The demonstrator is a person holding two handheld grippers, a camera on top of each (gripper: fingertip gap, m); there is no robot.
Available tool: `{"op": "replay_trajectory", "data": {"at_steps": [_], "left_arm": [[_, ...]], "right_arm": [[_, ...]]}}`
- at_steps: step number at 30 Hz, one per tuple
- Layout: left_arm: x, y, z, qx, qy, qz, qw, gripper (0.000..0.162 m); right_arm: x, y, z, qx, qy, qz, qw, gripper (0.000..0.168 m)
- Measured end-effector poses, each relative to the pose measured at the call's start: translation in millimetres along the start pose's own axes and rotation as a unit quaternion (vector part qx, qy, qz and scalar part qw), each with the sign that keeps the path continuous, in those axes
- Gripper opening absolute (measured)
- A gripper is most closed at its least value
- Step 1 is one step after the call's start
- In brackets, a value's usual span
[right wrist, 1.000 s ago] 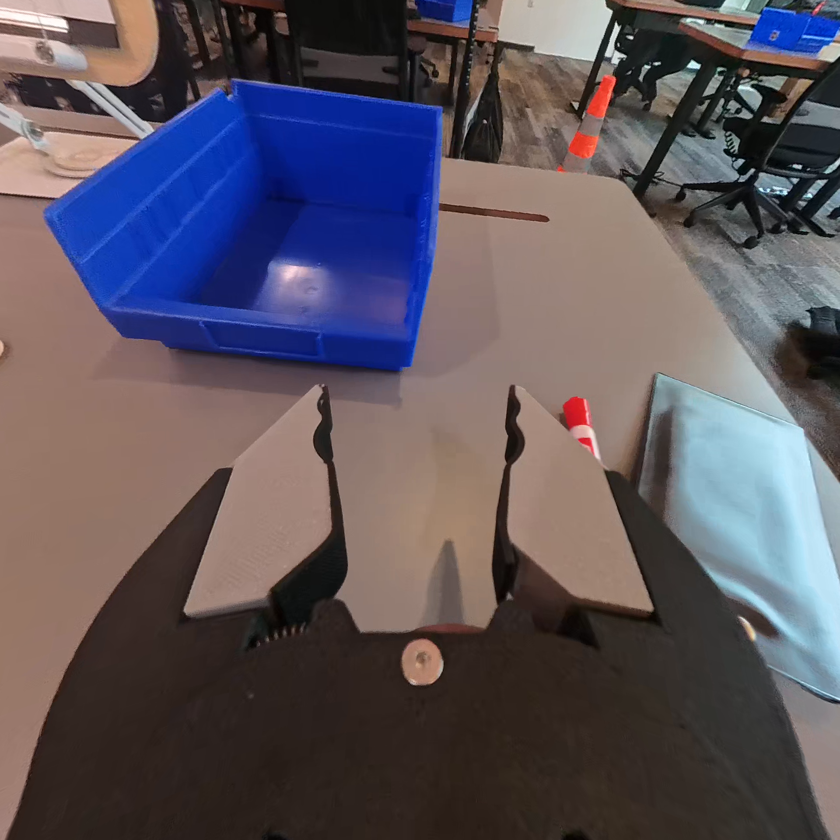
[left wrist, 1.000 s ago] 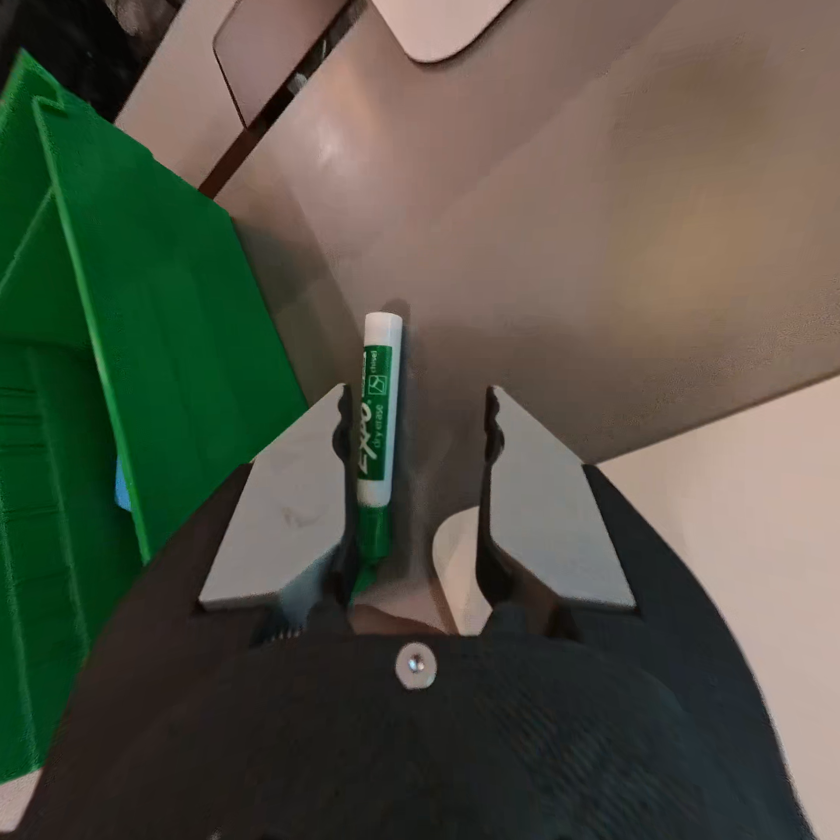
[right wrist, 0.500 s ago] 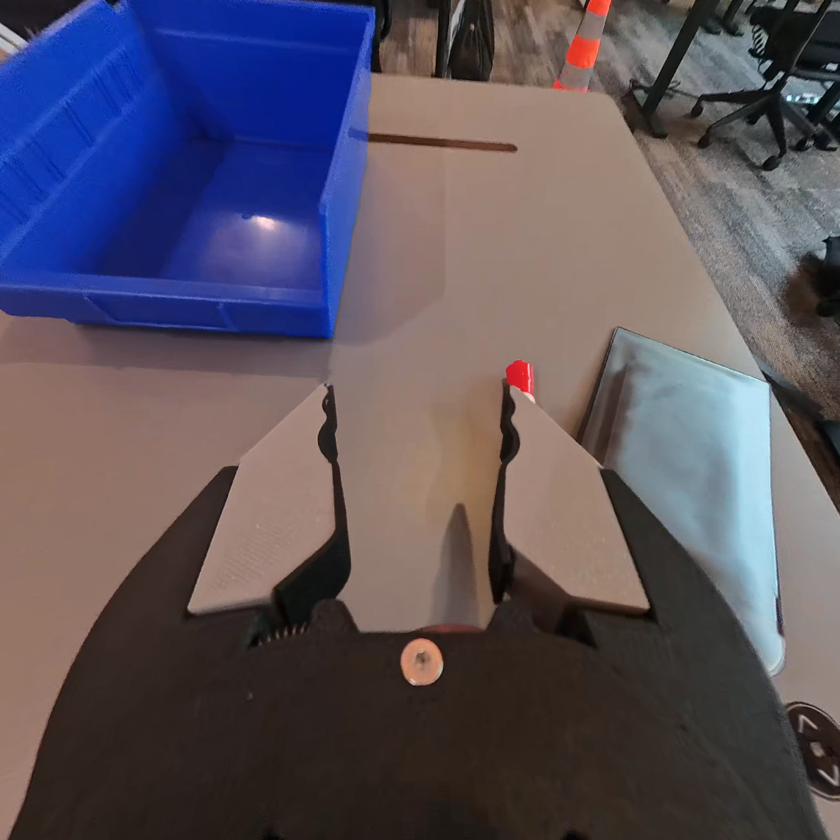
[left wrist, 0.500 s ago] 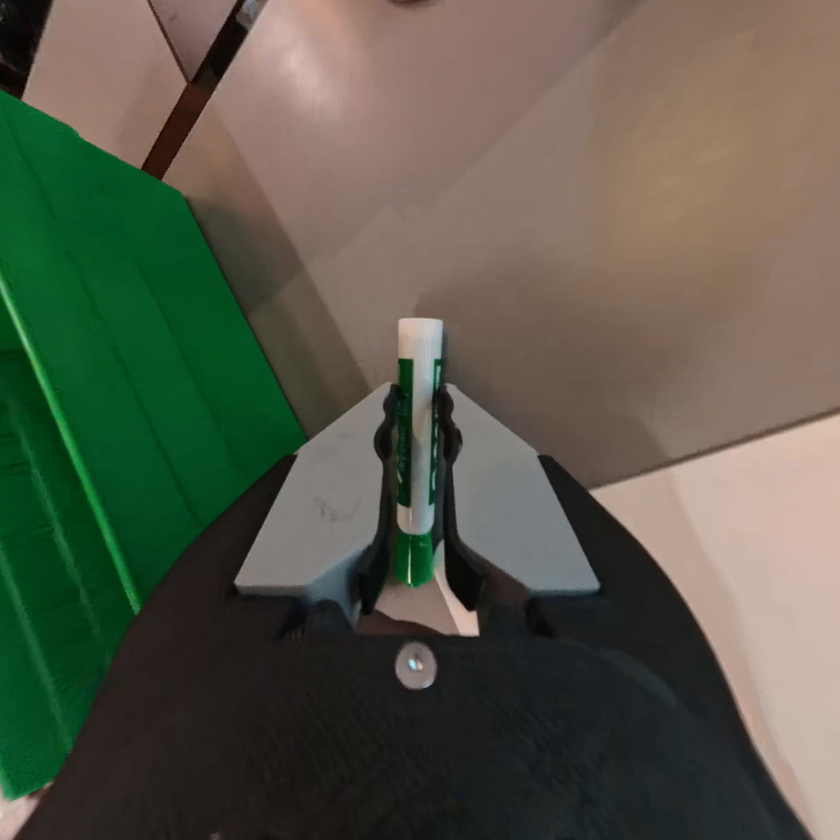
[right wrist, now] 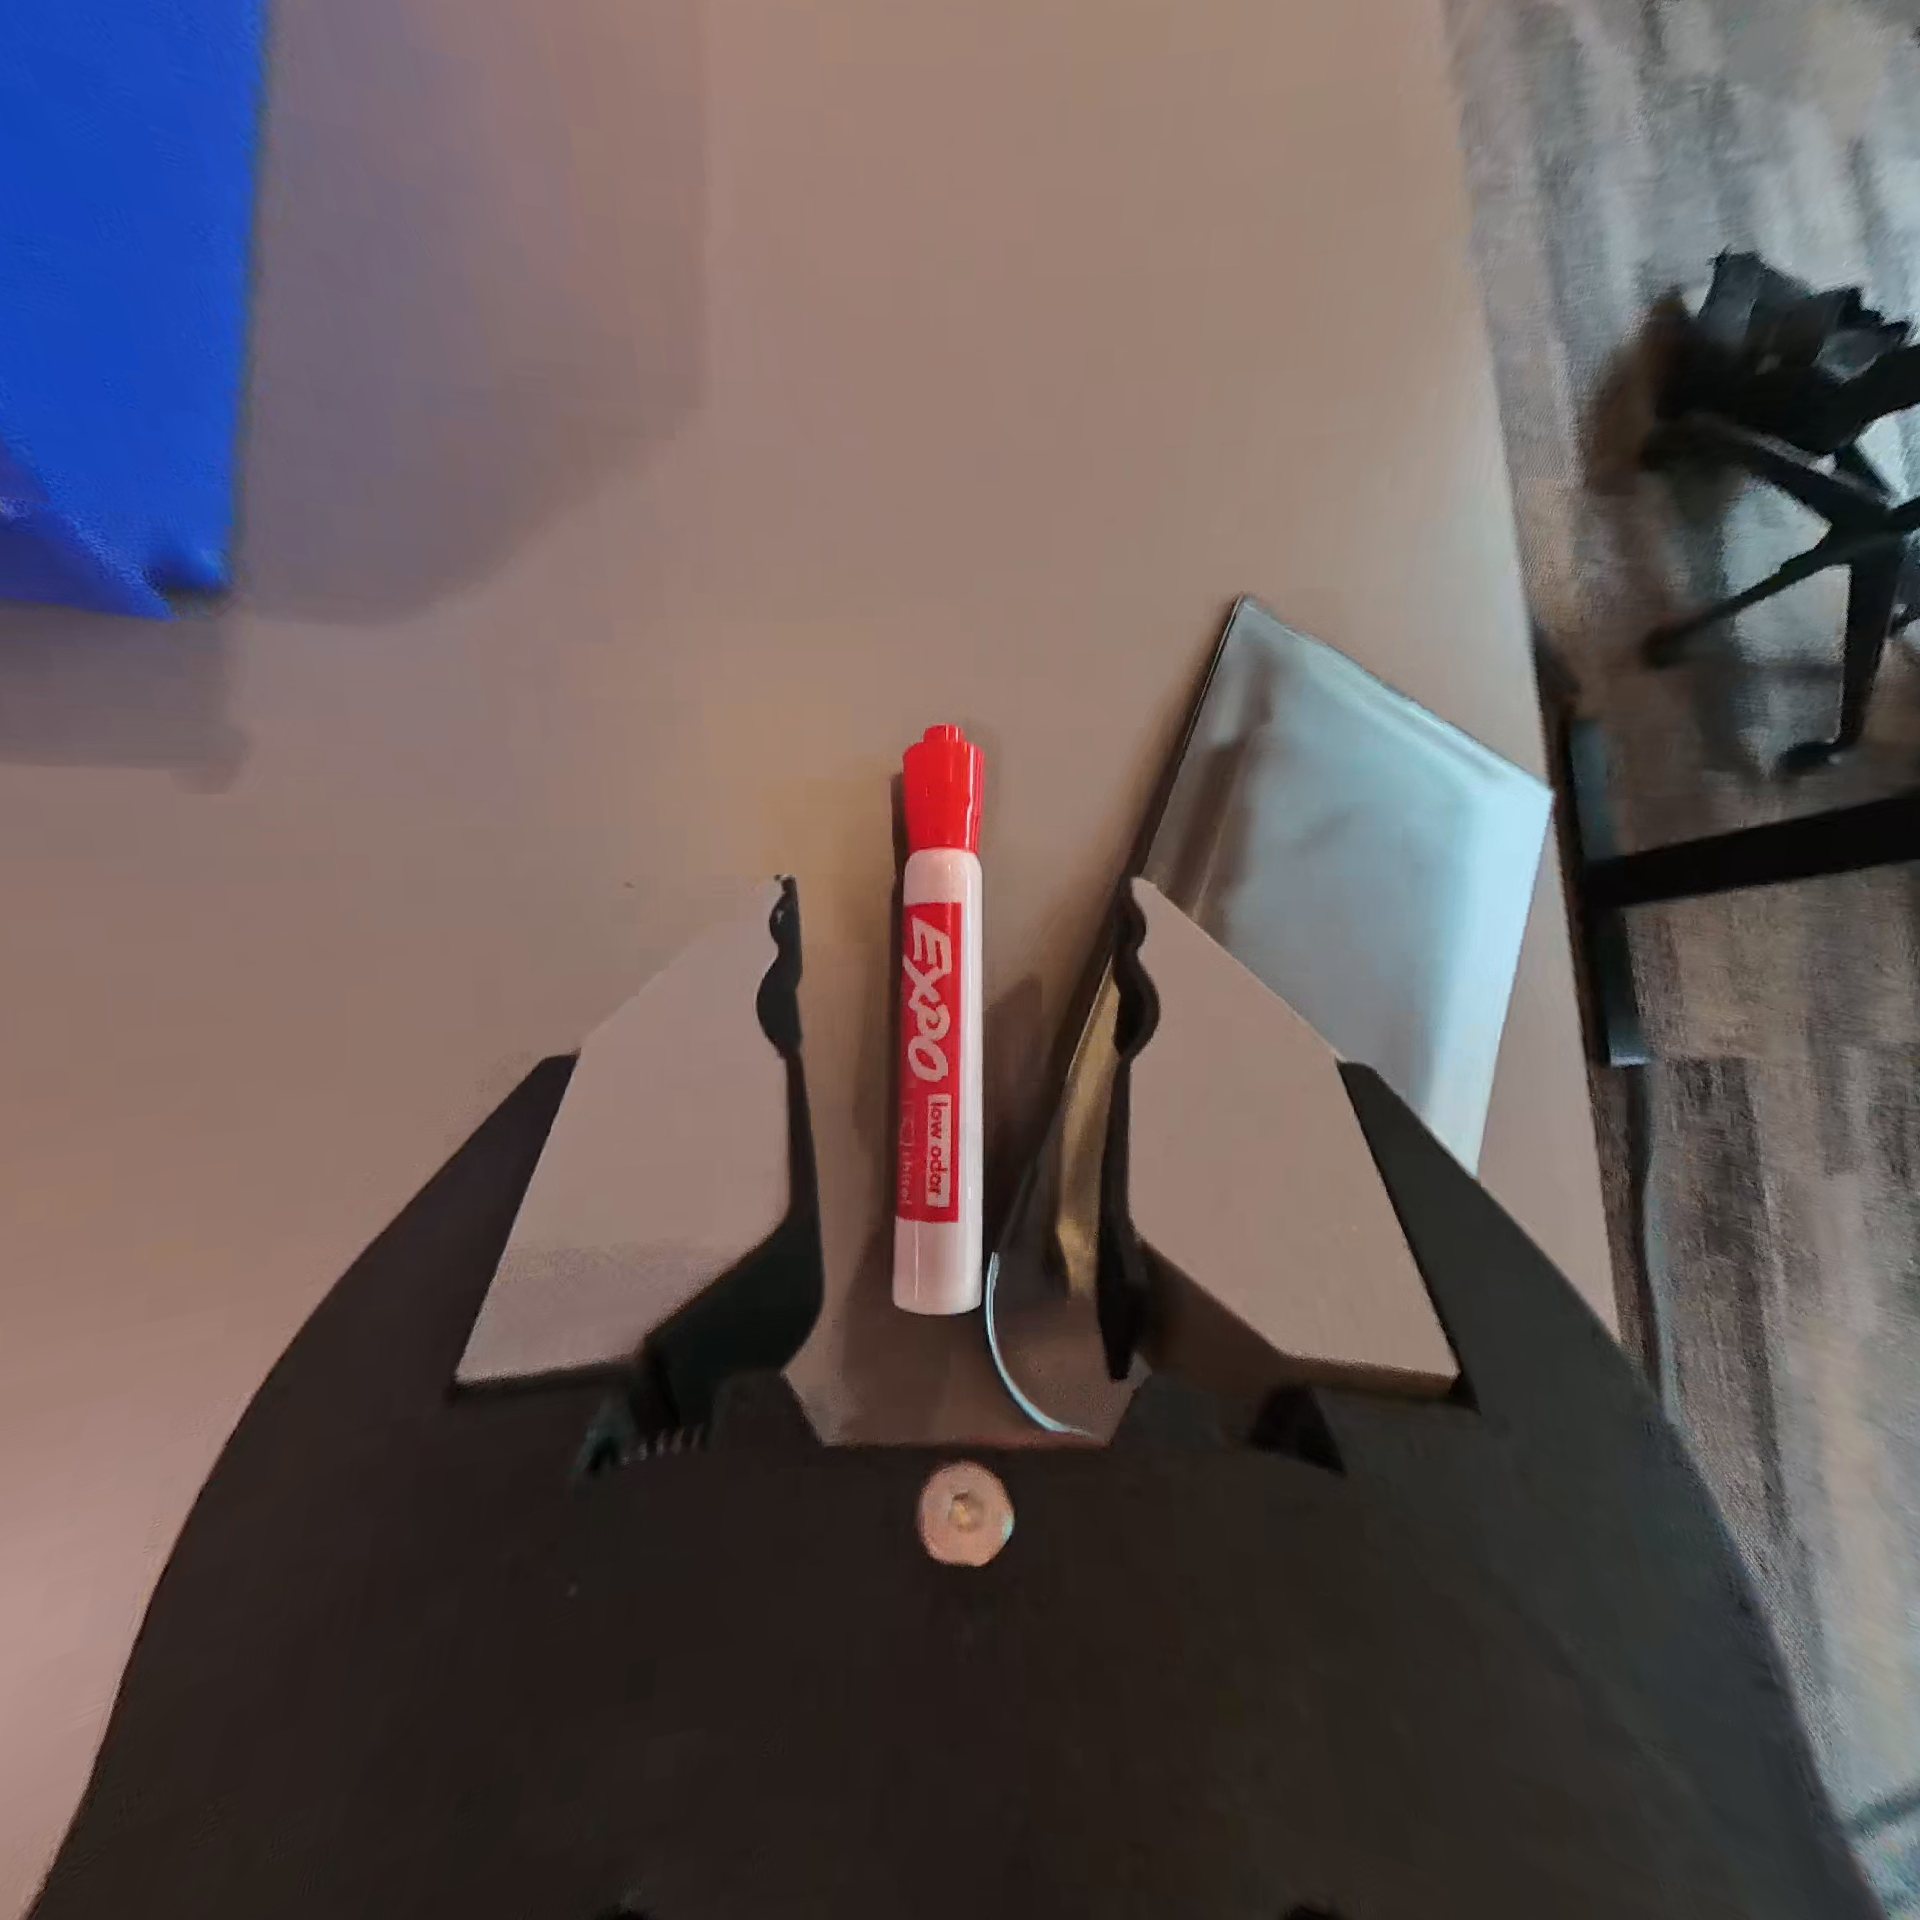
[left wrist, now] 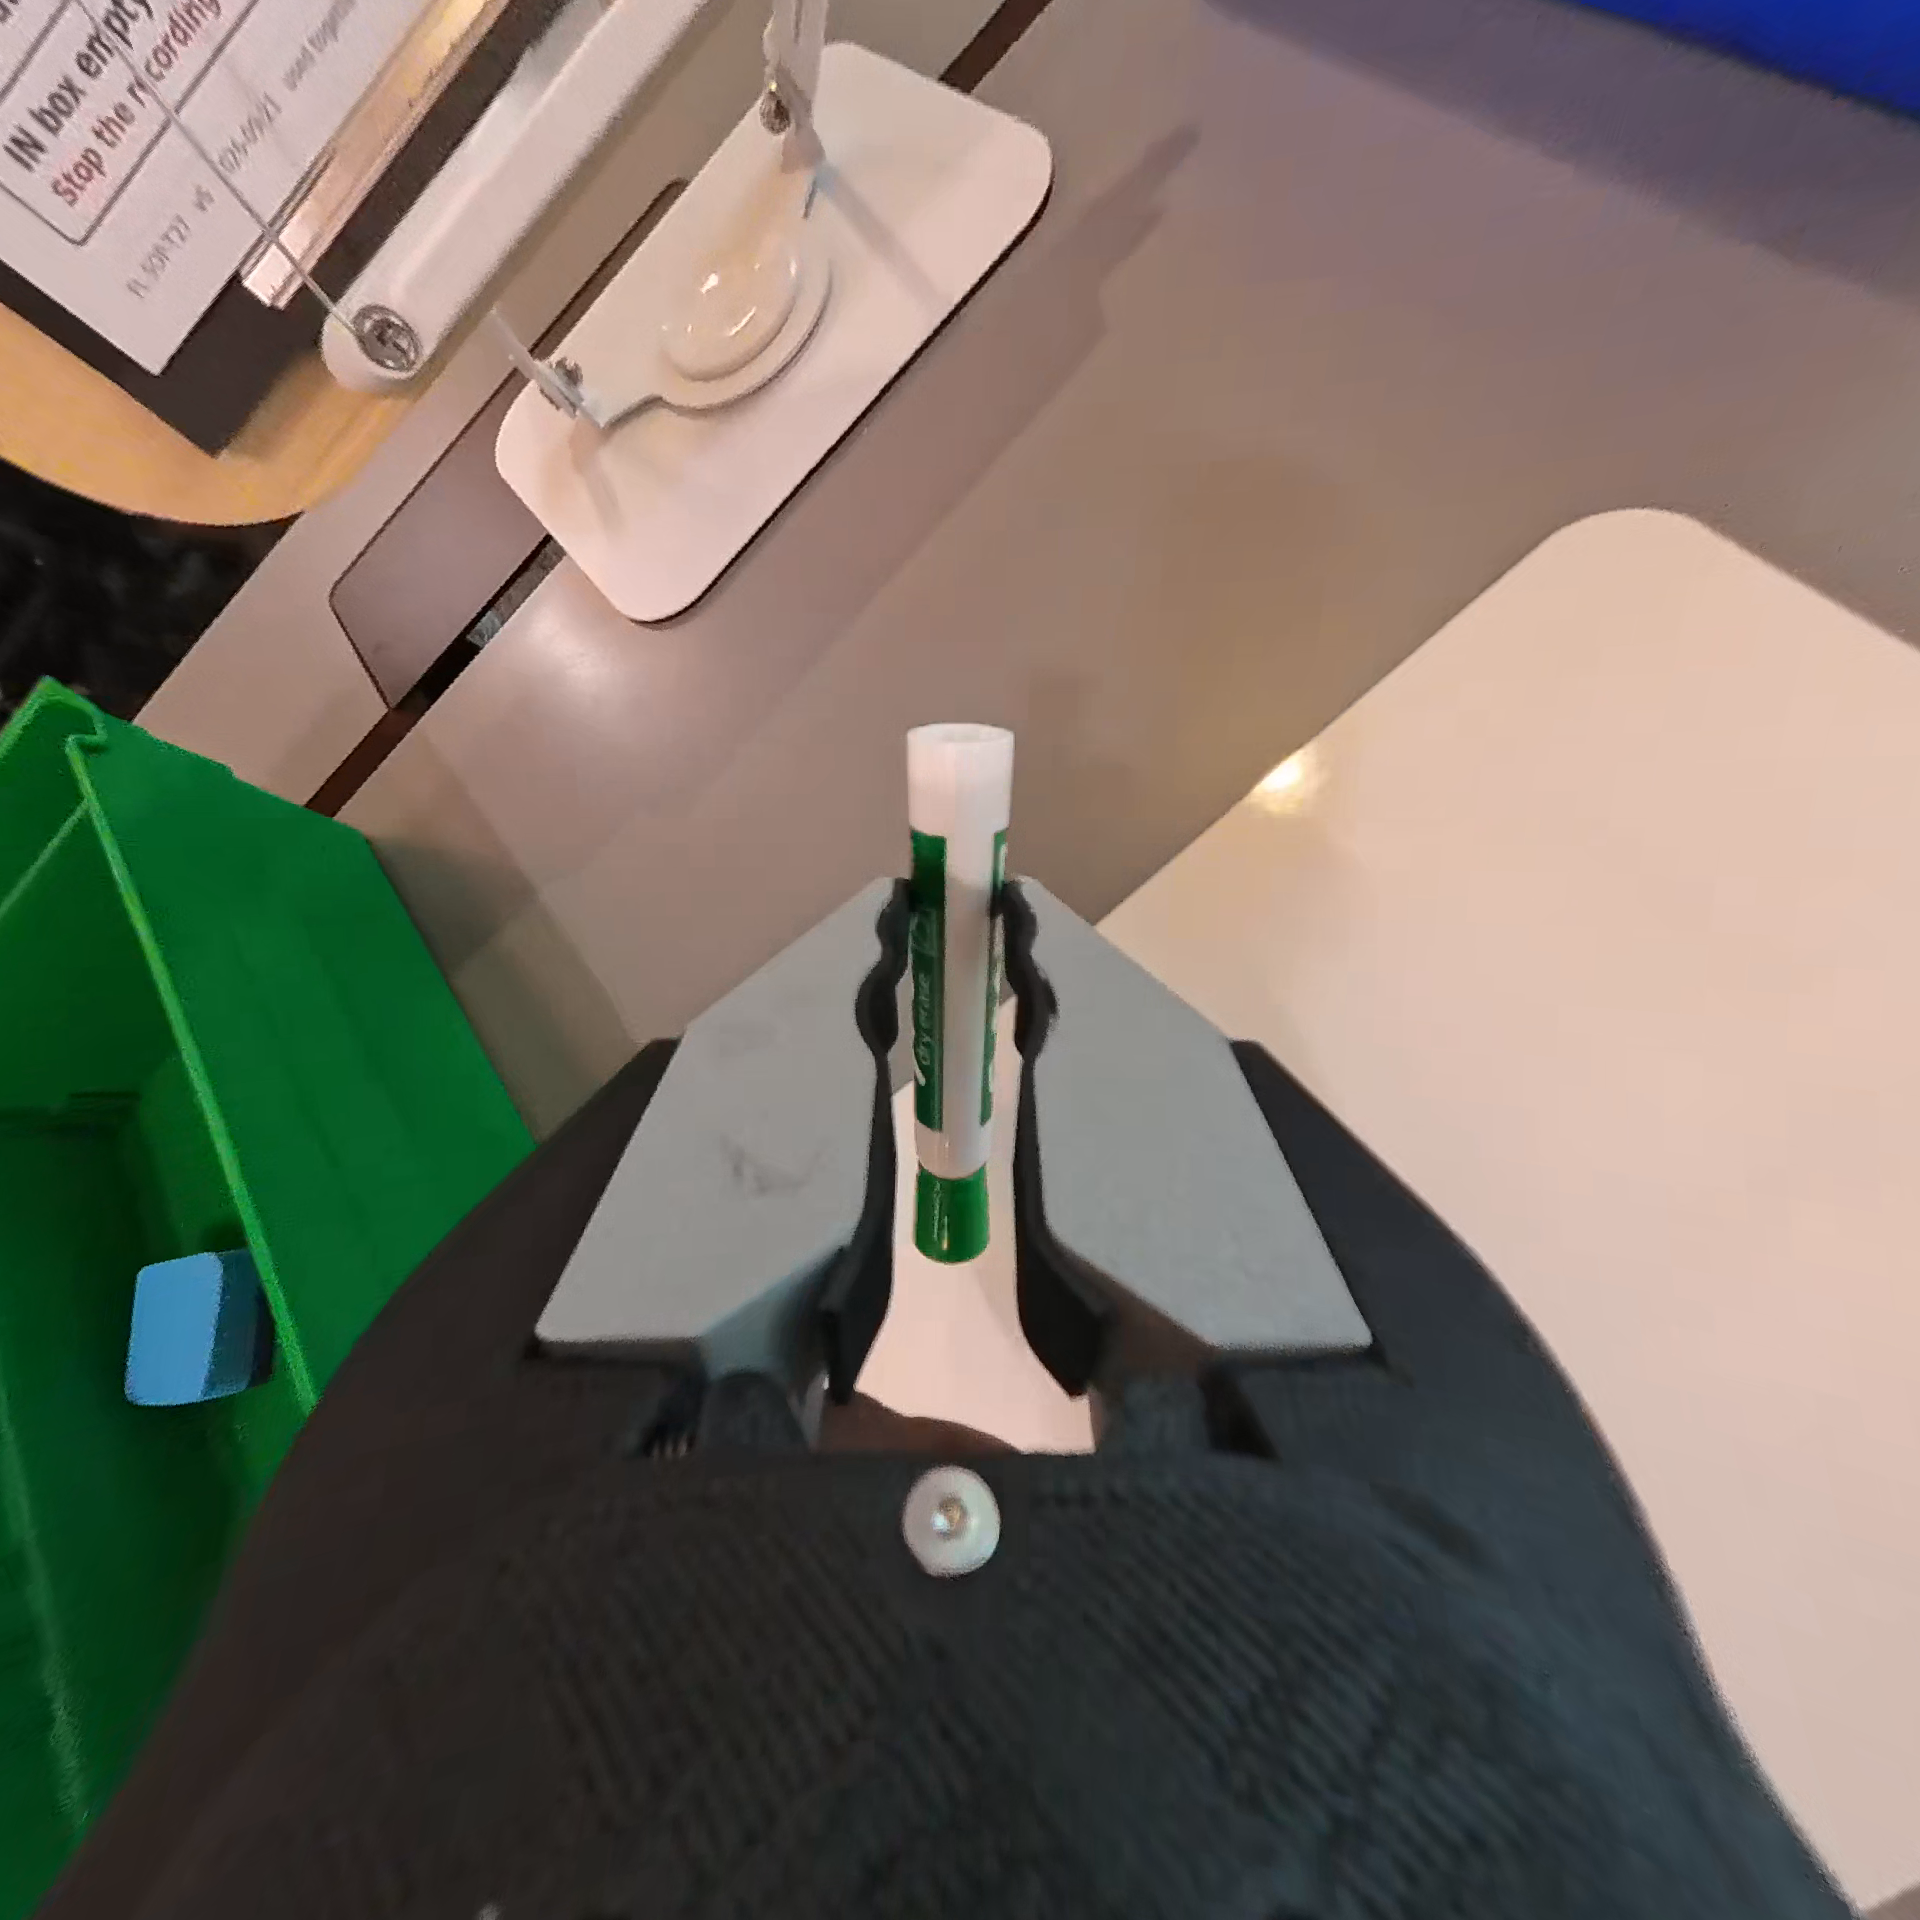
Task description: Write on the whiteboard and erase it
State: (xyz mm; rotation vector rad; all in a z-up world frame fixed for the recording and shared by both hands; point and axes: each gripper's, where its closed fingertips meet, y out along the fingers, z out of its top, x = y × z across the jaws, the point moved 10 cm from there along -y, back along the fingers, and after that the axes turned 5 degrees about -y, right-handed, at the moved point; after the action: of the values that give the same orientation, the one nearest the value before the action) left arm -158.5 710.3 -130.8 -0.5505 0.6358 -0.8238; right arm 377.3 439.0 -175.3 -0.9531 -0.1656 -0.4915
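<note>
My left gripper (left wrist: pixel 958 902) is shut on a green dry-erase marker (left wrist: pixel 954 997) and holds it lifted, its green cap toward the camera and its white end pointing away. A white whiteboard (left wrist: pixel 1538 935) lies on the table below and to the right. My right gripper (right wrist: pixel 961 899) is open, and a red-capped marker (right wrist: pixel 938 1039) lies on the table between its fingers, cap pointing away. Neither finger touches it as far as I can tell. A blue eraser block (left wrist: pixel 192 1314) sits in the green bin (left wrist: pixel 229 1039).
A grey plastic pouch (right wrist: pixel 1340 883) lies right of the red marker, under the right finger. A blue bin (right wrist: pixel 114 312) stands at far left. A white lamp base (left wrist: pixel 769 343) and a paper sheet on a clipboard (left wrist: pixel 114 177) lie beyond. The table edge and a chair (right wrist: pixel 1787 416) are right. Tip to tip, the grippers are about 60 cm apart. The blue eraser block (left wrist: pixel 192 1314) sits 35 cm or so from the ends of my left fingers.
My left gripper closed on the green marker and has lifted it off the table. My right gripper moved right and down, so the red marker now lies between its open fingers.
</note>
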Motion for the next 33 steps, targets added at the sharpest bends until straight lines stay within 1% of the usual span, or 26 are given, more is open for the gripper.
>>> {"op": "replay_trajectory", "data": {"at_steps": [1, 3, 4, 5, 7, 10, 12, 15, 18, 21, 24, 27, 29, 33], "left_arm": [[3, -6, 0, 0.011, -0.002, -0.006, 1.000, 0.016], [5, -18, -1, 0.031, -0.006, -0.010, 0.999, 0.016], [4, -23, -2, 0.040, -0.008, -0.008, 0.999, 0.016], [2, -29, -4, 0.049, -0.011, -0.004, 0.999, 0.016], [-5, -42, -7, 0.068, -0.022, 0.004, 0.997, 0.017], [-23, -64, -14, 0.093, -0.044, 0.019, 0.995, 0.017], [-39, -78, -19, 0.109, -0.062, 0.040, 0.991, 0.017], [-63, -98, -27, 0.126, -0.097, 0.053, 0.986, 0.017], [-74, -110, -34, 0.133, -0.131, 0.025, 0.982, 0.017], [-64, -107, -35, 0.139, -0.141, -0.002, 0.980, 0.016], [-43, -94, -34, 0.136, -0.135, -0.021, 0.981, 0.017], [-25, -78, -33, 0.127, -0.138, -0.051, 0.981, 0.016], [-17, -69, -33, 0.116, -0.138, -0.060, 0.982, 0.017], [-15, -55, -28, 0.105, -0.137, -0.056, 0.983, 0.017]], "right_arm": [[0, 6, -2, -0.020, -0.003, 0.002, 1.000, 0.057], [0, 16, -7, -0.053, -0.008, 0.011, 0.999, 0.043], [-1, 18, -8, -0.046, -0.003, 0.025, 0.999, 0.024], [-1, 18, -9, -0.044, 0.005, 0.036, 0.998, 0.016], [-3, 15, -11, -0.037, 0.009, 0.049, 0.998, 0.016], [-15, 6, -12, 0.005, 0.034, 0.105, 0.994, 0.016], [-29, -10, -10, 0.037, 0.037, 0.148, 0.988, 0.016], [-65, -52, 1, 0.102, 0.021, 0.240, 0.965, 0.015], [-114, -101, 21, 0.176, -0.013, 0.318, 0.931, 0.014], [-176, -131, 45, 0.212, -0.068, 0.364, 0.905, 0.014], [-237, -142, 70, 0.234, -0.104, 0.389, 0.885, 0.015], [-287, -130, 92, 0.214, -0.131, 0.391, 0.886, 0.016], [-312, -119, 101, 0.200, -0.145, 0.384, 0.889, 0.016], [-331, -93, 116, 0.171, -0.158, 0.320, 0.918, 0.016]]}}
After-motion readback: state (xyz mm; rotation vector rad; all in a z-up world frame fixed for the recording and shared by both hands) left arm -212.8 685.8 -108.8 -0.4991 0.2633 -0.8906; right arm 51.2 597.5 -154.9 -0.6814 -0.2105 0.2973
